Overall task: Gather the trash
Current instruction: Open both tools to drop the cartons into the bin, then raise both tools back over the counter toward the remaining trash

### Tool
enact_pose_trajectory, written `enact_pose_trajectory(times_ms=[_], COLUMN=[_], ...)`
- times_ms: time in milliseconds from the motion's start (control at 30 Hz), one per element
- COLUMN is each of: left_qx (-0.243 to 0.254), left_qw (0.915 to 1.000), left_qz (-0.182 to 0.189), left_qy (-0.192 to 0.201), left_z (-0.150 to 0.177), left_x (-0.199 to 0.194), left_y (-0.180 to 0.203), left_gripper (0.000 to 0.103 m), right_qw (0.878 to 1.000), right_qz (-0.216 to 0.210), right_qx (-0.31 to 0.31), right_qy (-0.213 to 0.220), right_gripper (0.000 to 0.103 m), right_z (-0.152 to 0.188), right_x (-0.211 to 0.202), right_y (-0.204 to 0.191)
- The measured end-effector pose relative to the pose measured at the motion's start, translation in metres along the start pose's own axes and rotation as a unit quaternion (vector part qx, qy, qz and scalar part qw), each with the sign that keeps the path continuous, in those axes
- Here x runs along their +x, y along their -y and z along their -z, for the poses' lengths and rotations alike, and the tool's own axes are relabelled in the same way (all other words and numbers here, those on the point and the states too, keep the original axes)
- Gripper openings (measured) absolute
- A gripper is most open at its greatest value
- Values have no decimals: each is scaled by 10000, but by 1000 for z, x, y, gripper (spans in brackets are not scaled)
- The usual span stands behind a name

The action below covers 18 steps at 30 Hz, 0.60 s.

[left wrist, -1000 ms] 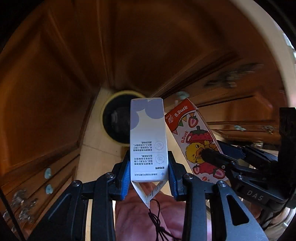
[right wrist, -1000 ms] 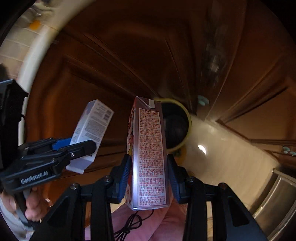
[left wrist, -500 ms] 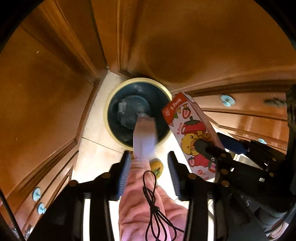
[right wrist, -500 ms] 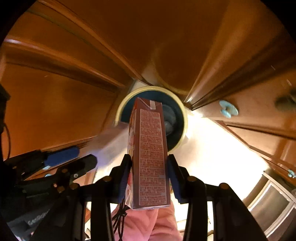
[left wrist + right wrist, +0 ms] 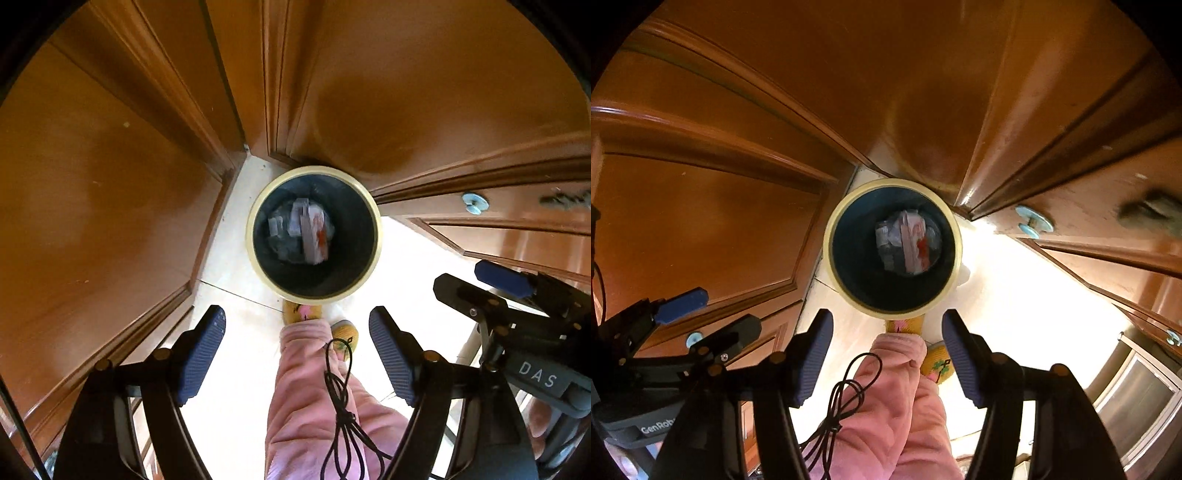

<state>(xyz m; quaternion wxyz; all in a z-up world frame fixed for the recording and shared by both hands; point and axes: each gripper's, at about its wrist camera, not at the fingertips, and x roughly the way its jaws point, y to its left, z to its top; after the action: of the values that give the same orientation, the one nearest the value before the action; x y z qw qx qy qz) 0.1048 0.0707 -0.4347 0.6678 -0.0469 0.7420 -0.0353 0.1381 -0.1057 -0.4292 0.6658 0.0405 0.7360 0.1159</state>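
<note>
cabinets [image 5: 110, 206] of warm brown wood close in on the far left, and the left gripper [image 5: 297, 350] points straight down over the pale floor [image 5: 229, 369], its blue ribbed pads [image 5: 201, 349] spread wide and opening further, with nothing between them. through the gap, the person's pink trouser leg [image 5: 314, 406] runs down to yellow slippers [image 5: 301, 312], and a thin black cable [image 5: 341, 413] dangles loose over the fabric. just beyond the slippers stands the trash bin [image 5: 255, 236], round, dark inside with a cream rim, tucked into the corner where the cabinet doors meet. at its bottom lie the cartons [image 5: 312, 232], blurred, one whitish with a red patch showing, amid other pale scraps too smeared to name. moving right, the right gripper [image 5: 480, 284] edges into the left camera's view, black arms and a blue pad, hanging beside its partner at much the same level. from its own camera, the right gripper [image 5: 886, 354] tips steeply down toward the same bin [image 5: 831, 236], jaws parted and widening too, empty between the pads [image 5: 958, 363]. the cartons [image 5: 912, 240] sit deep in the bin here as well. the left gripper [image 5: 709, 314] shows at the left edge. on the far right, a round pale-blue knob [image 5: 1032, 221] on a cabinet door.
</note>
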Motion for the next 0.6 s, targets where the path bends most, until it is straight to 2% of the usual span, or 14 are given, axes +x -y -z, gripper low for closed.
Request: enact_pose_trajectory(times_ms=[167,467,600], left_qx=[121,403,543], left_qw=[9997,9968,9945], left_qz=[-102,-213,-250], left_qy=[197,661,860], left_z=[14,48,60], left_x=[-35,-123,-160], left_y=[5,17,23], left_gripper=[78,78,78], right_qw=[9997,9968,9931], right_qz=[-85,-194,-232], right_qx=[-110,-467,-661], right_qy=[189,621,946], right_gripper=[61,61,61], right_z=[13,48,62], right_x=[-27,-108,-149], right_y=[-8,-29,-38])
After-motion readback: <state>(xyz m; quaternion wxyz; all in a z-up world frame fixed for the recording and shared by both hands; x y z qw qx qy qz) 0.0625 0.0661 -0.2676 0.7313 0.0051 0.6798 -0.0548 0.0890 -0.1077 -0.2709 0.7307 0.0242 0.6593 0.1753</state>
